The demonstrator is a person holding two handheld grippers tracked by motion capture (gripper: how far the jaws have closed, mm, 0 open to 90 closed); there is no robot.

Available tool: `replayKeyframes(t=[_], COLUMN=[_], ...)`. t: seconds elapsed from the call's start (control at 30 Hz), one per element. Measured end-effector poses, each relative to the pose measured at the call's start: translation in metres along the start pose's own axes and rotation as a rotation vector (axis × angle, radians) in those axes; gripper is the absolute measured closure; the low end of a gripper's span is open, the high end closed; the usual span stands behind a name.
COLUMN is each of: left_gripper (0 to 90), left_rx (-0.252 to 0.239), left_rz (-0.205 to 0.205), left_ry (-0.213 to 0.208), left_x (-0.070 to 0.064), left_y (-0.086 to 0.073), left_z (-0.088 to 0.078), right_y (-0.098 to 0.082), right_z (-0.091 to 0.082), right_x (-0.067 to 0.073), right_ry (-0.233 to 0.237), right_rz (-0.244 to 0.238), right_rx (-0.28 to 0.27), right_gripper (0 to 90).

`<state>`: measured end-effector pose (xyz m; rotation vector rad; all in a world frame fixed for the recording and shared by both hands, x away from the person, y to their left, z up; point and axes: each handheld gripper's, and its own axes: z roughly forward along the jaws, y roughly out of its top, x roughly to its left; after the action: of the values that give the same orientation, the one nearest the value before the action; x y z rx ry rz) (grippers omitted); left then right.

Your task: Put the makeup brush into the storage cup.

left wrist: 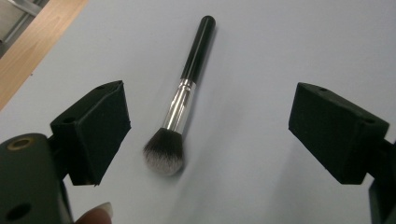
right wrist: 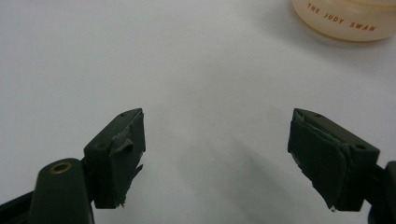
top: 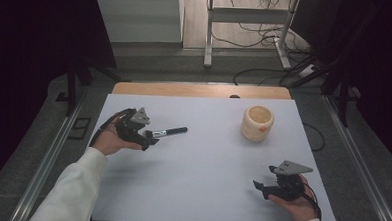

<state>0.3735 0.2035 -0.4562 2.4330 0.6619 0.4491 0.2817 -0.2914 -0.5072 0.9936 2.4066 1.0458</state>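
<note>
Left gripper [left wrist: 205, 135] hovering over brush [left wrist: 180, 105], jaws spread, holding nothing. Brush lying flat on table [top: 196, 165], bristles nearest gripper. Likely pickup: centring jaws across metal ferrule, avoiding bristles. Right gripper [right wrist: 217, 158] released, idling near cup [top: 257, 123].

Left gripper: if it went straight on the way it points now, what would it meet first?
Probably the makeup brush. The left gripper is open, and the bristle head lies on the white table between its jaws, handle pointing away. How far ahead it lies is unclear.
</note>
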Motion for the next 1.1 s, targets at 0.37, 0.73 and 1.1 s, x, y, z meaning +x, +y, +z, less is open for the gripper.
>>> replayKeyframes(t=[0.37, 0.73, 1.1], left_gripper=[13.5, 12.7, 12.0], left_rx=[-0.002, 0.018, 0.027], left_rz=[-0.007, -0.004, 0.008], left_ry=[-0.02, -0.03, -0.029], left_x=[0.015, 0.022, 0.021], left_y=[0.003, 0.009, 0.019], left_z=[0.009, 0.019, 0.026], right_y=[0.0, 0.0, 0.0], right_z=[0.001, 0.001, 0.001], right_x=[0.0, 0.0, 0.0], right_ry=[0.003, 0.003, 0.005], right_rz=[-0.001, -0.001, -0.004], right_rx=[0.0, 0.002, 0.002], right_gripper=[19.5, 19.5, 19.5])
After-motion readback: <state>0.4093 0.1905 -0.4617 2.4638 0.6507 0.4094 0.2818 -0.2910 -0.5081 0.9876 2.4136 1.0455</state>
